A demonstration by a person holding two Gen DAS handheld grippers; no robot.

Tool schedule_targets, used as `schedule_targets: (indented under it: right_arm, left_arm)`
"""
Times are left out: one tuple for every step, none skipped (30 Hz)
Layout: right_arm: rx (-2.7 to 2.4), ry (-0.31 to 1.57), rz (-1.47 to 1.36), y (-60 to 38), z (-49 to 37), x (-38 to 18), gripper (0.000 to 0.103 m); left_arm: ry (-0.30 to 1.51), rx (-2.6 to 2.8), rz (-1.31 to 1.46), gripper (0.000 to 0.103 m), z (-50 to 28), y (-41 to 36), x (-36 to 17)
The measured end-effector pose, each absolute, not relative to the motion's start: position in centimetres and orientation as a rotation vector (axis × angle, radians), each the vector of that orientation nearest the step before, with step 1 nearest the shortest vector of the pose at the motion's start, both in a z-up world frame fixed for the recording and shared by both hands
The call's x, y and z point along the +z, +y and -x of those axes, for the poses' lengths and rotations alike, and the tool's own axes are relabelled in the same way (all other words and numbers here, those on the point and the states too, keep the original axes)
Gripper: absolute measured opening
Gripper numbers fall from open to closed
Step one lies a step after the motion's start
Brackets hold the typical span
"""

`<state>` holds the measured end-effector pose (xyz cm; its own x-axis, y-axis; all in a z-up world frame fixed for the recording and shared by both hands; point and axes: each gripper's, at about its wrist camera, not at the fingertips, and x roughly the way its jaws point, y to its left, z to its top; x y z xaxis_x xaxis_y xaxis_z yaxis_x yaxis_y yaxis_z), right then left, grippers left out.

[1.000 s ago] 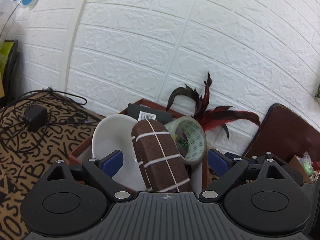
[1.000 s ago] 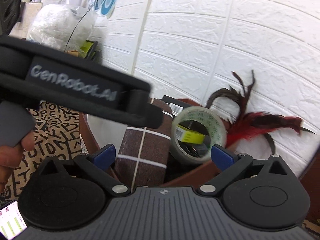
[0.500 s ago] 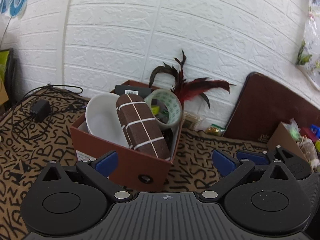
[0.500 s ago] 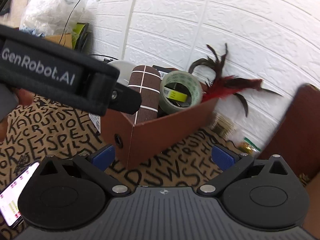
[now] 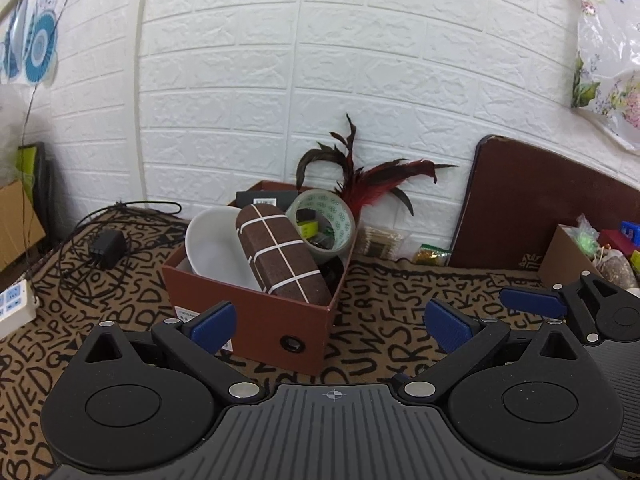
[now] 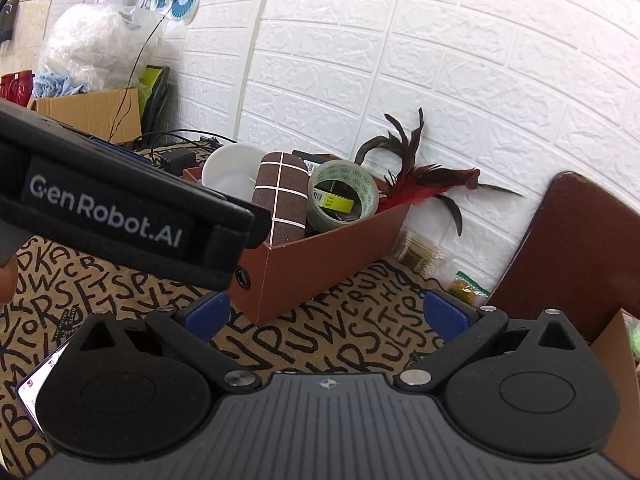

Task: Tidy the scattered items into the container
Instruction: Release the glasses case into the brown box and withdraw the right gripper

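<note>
A brown cardboard box (image 5: 256,320) (image 6: 320,260) stands on the letter-print cloth near the white brick wall. Inside it lean a white bowl (image 5: 214,246) (image 6: 228,170), a brown case with white grid lines (image 5: 284,252) (image 6: 280,196), a roll of tape (image 5: 328,220) (image 6: 346,194), a black flat item (image 5: 264,199) and a red-black feather (image 5: 372,188) (image 6: 424,184). My left gripper (image 5: 328,322) is open and empty, in front of the box. Equally open and empty, my right gripper (image 6: 326,316) hangs short of the box's near corner.
A charger with a tangled cable (image 5: 106,246) and a white power strip (image 5: 14,306) lie left. A dark brown board (image 5: 532,208) leans on the wall right, beside a small carton of oddments (image 5: 592,252). Small packets (image 5: 432,254) lie by the wall. A phone (image 6: 40,372) lies bottom left.
Both grippers have pulled back from above the box, which now looks smaller and farther away, with its whole front wall in view. The box contents have not shifted.
</note>
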<state>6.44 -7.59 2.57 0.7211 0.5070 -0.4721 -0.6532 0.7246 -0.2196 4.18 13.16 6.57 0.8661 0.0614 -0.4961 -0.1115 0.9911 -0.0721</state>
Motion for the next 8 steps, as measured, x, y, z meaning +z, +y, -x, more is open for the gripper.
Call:
schedule_targets:
  right_arm:
    - [0.657,0.397,0.391,-7.63,-6.32,2.6,0.103]
    - [0.656,0.396,0.391,-7.7,-6.18,2.65,0.103]
    - [0.655,0.395,0.39,-7.76,-6.08,2.68,0.103]
    - [0.654,0.395,0.388,-7.81,-6.01,2.72,0.103]
    - [0.654,0.395,0.386,-7.83,-5.98,2.76,0.103]
    - [0.653,0.394,0.385,-7.84,-5.94,2.81,0.103]
    - [0.654,0.393,0.386,-7.85,-5.87,2.85,0.103]
    - [0.654,0.392,0.386,-7.85,-5.79,2.88,0.103]
  left_arm:
    - [0.515,0.091,0.096,0.103,-4.08,13.06,6.62]
    - [0.513,0.088,0.087,0.103,-3.97,12.96,6.66]
    - [0.509,0.082,0.076,0.103,-3.86,12.83,6.68]
    - [0.503,0.072,0.066,0.103,-3.71,12.74,6.67]
    - [0.497,0.063,0.062,0.103,-3.57,12.66,6.68]
    - [0.496,0.058,0.062,0.103,-3.49,12.58,6.69]
    - [0.497,0.057,0.063,0.103,-3.44,12.49,6.68]
    - [0.498,0.06,0.059,0.103,-3.41,12.39,6.64]
